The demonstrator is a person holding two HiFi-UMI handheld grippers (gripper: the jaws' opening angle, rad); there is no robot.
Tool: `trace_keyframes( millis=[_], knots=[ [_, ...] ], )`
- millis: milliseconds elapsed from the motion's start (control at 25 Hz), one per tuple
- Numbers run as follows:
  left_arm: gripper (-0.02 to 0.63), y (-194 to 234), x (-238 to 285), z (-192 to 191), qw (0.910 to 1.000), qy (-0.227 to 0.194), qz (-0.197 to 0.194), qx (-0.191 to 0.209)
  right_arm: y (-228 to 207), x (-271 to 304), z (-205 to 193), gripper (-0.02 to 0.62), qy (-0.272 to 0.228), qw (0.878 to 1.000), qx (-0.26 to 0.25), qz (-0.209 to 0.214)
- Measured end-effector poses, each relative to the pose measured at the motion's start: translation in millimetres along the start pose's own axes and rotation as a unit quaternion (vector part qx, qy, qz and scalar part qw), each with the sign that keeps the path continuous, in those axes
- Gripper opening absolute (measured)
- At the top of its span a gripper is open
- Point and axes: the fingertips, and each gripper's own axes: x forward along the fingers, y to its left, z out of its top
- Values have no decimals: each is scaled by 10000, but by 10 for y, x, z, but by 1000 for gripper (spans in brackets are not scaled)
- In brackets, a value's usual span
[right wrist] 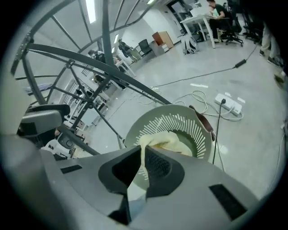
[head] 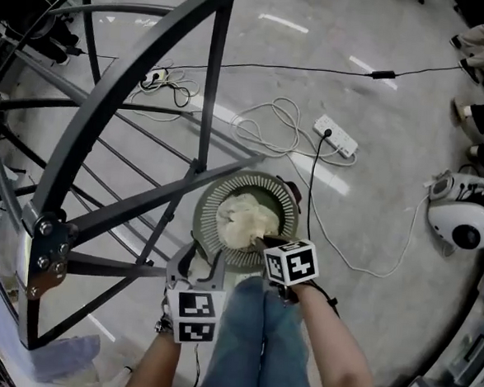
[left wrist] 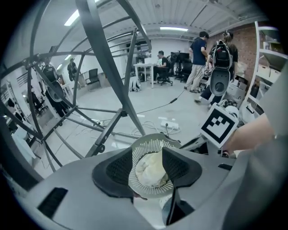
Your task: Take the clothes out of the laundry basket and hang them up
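Beside the large grey drying rack (head: 134,82), the round laundry basket (head: 211,196) stands on the floor with the cream garment (head: 242,217) mostly inside; right gripper (right wrist: 140,152) is clamped on one corner of it; left gripper (left wrist: 148,152) stands parted and empty; advise raising until the cloth clears the rim, then taking a second edge with the left.

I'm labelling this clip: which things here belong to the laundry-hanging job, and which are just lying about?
Part of the job:
laundry basket
cream cloth
drying rack
right gripper, shut on the cloth
left gripper, open

Lying about:
power strip
white round device
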Motion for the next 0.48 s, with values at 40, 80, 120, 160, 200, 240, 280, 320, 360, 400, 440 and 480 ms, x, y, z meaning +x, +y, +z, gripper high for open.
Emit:
trace_keyframes(
  millis=[40,80,120,160,200,240,280,320,360,400,440,480],
  knots=[
    [207,-13,-71,16,10000,-1,-11,-13,82,-120,31,27,-1,9999,-111,27],
    [207,-23,-143,36,10000,-5,-24,-34,165,-241,66,27,-2,9998,-216,48],
    [207,-33,-213,62,10000,-16,-36,-65,243,-363,109,28,-3,9995,-322,56],
    [207,-44,-277,99,9999,-38,-43,-102,310,-488,165,27,-2,9991,-431,49],
    [207,-54,-340,151,9999,-74,-41,-138,367,-615,233,26,0,9985,-539,31],
    [206,-56,-405,213,9998,-115,-27,-166,421,-739,309,27,-1,9980,-639,10],
    [206,-47,-479,279,9997,-153,-3,-189,484,-856,384,27,-5,9973,-732,-2],
    [204,-26,-564,343,9996,-185,29,-213,560,-965,452,28,-7,9966,-821,1],
    [201,0,-657,407,9995,-217,57,-239,648,-1068,508,28,0,9958,-913,18],
    [200,21,-753,471,9993,-245,69,-272,740,-1169,556,26,19,9949,-1011,41],
    [199,33,-846,534,9992,-271,67,-300,829,-1272,602,26,44,9937,-1117,63],
    [198,37,-934,599,9990,-308,60,-304,914,-1380,650,26,68,9924,-1226,80]
  ],
)
